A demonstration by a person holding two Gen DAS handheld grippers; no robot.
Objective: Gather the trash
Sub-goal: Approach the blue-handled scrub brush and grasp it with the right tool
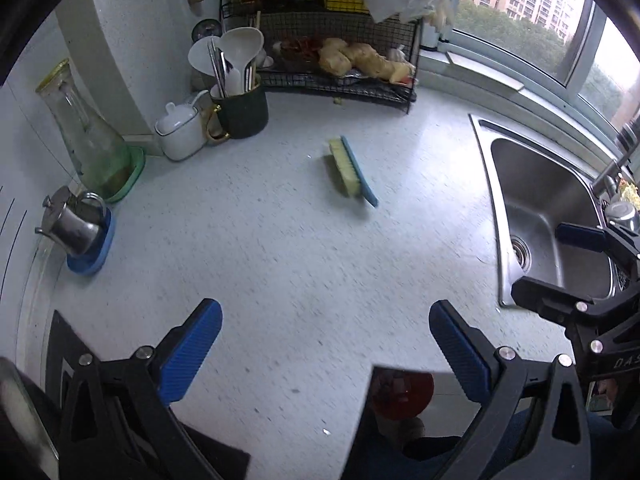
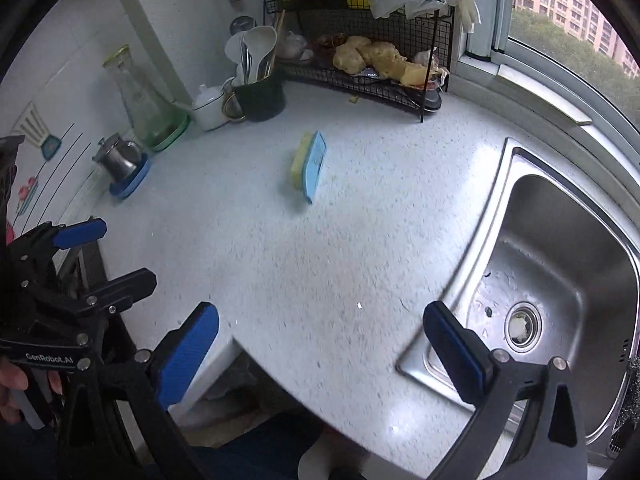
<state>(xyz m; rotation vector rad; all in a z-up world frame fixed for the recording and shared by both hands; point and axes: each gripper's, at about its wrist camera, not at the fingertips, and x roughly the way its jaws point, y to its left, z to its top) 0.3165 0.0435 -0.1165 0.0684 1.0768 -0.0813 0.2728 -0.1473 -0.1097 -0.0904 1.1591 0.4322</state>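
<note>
A steel pot (image 1: 74, 226) on a blue coaster, a glass carafe (image 1: 86, 140) and a dark utensil mug (image 1: 240, 110) are ranged along the left wall. A scrub brush (image 1: 352, 170) is laid mid-counter, on its side, long axis running diagonally from the wire rack (image 1: 340, 80) toward the sink (image 1: 552, 224) side. Left gripper (image 1: 325, 344) and right gripper (image 2: 320, 350) are both held spread, nothing between.

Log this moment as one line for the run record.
left gripper: open, empty | right gripper: open, empty | brush: on counter, untouched | sink: right
</note>
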